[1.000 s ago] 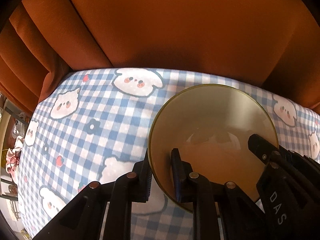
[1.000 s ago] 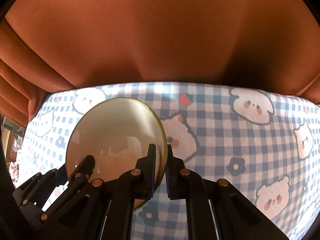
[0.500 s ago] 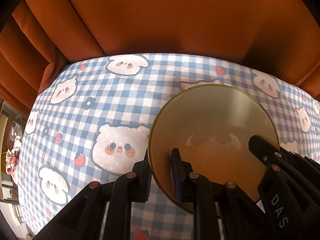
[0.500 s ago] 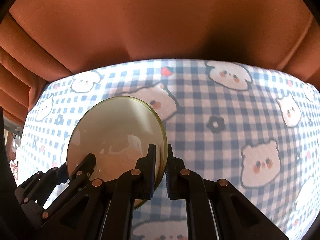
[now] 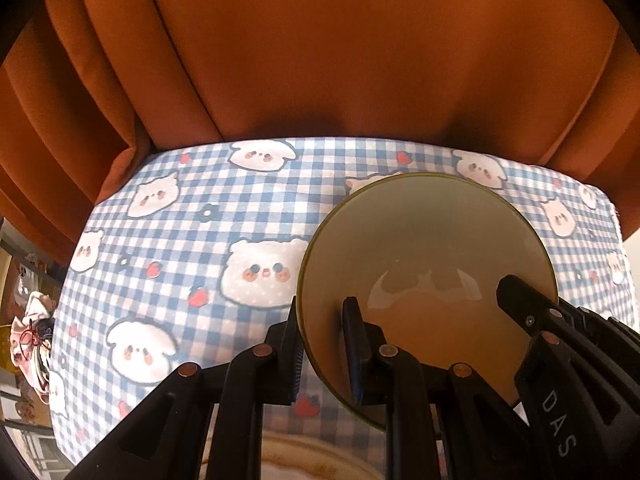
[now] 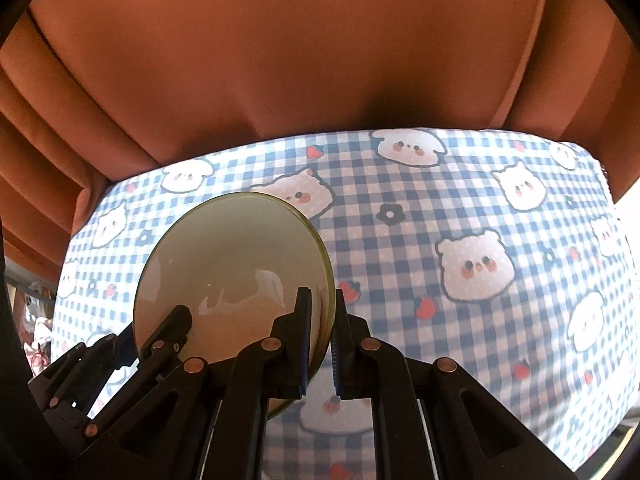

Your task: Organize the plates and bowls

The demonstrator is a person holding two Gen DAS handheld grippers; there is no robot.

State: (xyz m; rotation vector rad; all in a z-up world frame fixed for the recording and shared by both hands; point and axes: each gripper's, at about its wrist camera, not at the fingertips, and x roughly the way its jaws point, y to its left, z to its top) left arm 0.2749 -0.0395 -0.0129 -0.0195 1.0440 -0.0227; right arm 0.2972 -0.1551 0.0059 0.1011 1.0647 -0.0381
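Gripping one glazed bowl by opposite rim edges, left claw and right claw are both clenched on it, above the checked worktop. Looks stiff, slick, breakable; rim pinch suits it.

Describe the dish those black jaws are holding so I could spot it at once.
Look above the blue checked tablecloth with cartoon animal faces, before the orange curtain. Both grippers grip one round bowl by opposite rims. It is glossy cream inside with an olive-green edge.
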